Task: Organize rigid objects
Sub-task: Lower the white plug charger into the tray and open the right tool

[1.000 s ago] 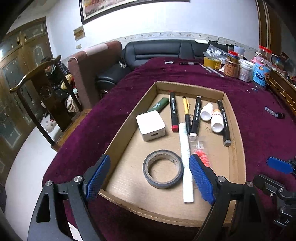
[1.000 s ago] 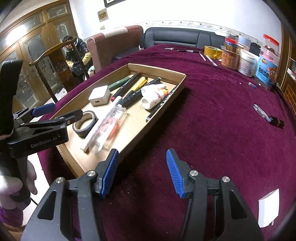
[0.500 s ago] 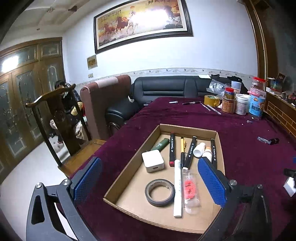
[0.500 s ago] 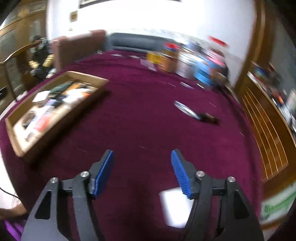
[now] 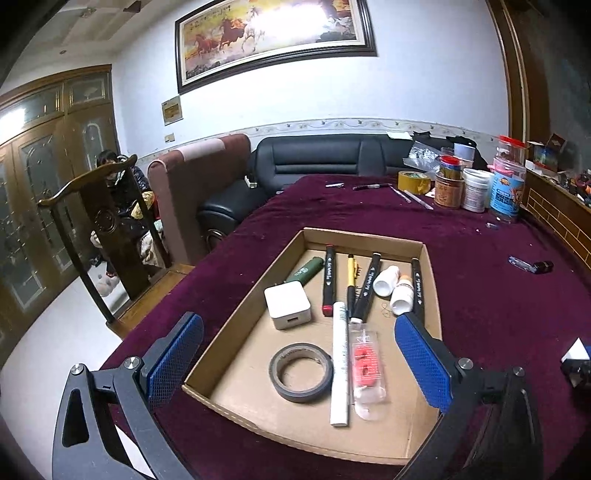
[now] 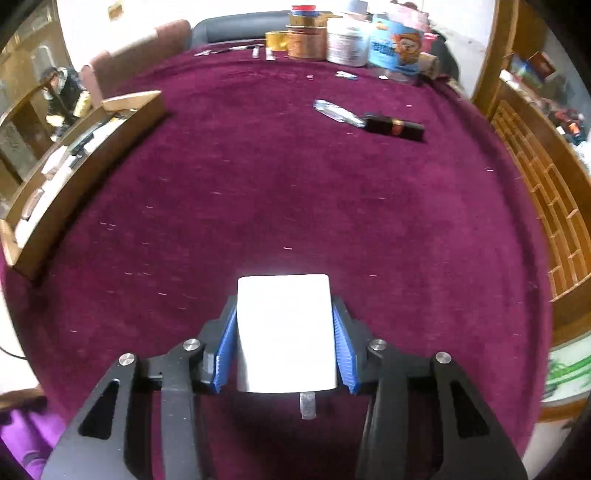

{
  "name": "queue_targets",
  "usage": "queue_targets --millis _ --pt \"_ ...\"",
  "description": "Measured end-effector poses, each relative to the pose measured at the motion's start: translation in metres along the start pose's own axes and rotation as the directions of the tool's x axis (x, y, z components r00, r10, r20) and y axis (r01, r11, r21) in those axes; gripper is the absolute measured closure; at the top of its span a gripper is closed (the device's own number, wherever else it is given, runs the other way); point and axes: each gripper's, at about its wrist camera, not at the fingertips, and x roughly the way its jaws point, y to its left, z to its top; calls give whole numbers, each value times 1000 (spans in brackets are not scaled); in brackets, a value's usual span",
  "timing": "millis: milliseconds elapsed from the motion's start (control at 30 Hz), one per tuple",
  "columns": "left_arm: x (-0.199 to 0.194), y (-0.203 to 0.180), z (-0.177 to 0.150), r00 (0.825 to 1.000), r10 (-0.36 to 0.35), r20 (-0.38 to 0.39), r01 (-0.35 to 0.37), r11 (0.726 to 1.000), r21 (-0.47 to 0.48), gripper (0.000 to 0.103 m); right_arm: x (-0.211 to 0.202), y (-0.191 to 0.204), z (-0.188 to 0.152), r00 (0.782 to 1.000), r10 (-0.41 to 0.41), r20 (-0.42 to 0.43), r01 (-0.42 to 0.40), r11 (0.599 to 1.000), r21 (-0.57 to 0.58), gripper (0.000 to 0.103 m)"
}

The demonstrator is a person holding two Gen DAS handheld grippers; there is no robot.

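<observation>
Our right gripper (image 6: 284, 347) clamps the white charger (image 6: 284, 332) by its flat sides; we judge it light, stiff, slippery. Our left gripper (image 5: 299, 354) hangs spread wide above the cardboard tray (image 5: 430, 280).

Maroon velvet tablecloth (image 5: 480, 295), covering the whole table. Black leather sofa (image 5: 325, 157) behind the table's far edge. Upholstered armchair (image 5: 192, 184), reddish-brown, just left of the sofa. Dark carved wooden chair (image 5: 99, 221) at the table's left side, its seat beside the cloth's edge. Framed painting of running horses (image 5: 273, 33) on the white wall above the sofa. Wooden cabinet doors with glass panels (image 5: 44, 166) along the left wall. Seated person in dark clothes (image 5: 110, 162), partly hidden behind the chair back. Wooden lattice shelf (image 6: 546, 206) along the table's right side.
</observation>
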Motion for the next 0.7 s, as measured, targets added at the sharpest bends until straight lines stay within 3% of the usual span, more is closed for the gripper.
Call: queue_targets --millis 100,200,333,433,567,633,667,700 --pt "8 7 -2 1000 3 -18 -3 1000 -19 1 -3 14 5 999 34 13 -34 999 -12 59" --pt "19 16 -6 998 -3 -56 0 999 -46 1 -17 37 19 990 123 68 -123 992 -15 58" --pt "26 27 -10 997 -4 -79 -2 997 -76 1 -32 80 51 947 295 129 -292 956 -39 58" --pt "28 38 -13 997 1 -79 -9 995 -97 1 -26 120 77 900 421 108 -418 907 -54 58" --pt "29 54 -16 997 17 -71 -26 992 -127 1 0 174 107 873 485 46 -482 874 -52 58" --pt "30 59 -17 998 27 -63 -36 991 -132 1 19 197 115 876 482 6 -482 876 -32 58" --pt "30 62 -17 998 32 -61 -39 990 -133 1 26 203 116 885 466 -4 -466 884 -29 58" --pt "30 64 -17 998 33 -59 -41 990 -135 1 36 215 119 908 419 -20 -419 907 -34 58"
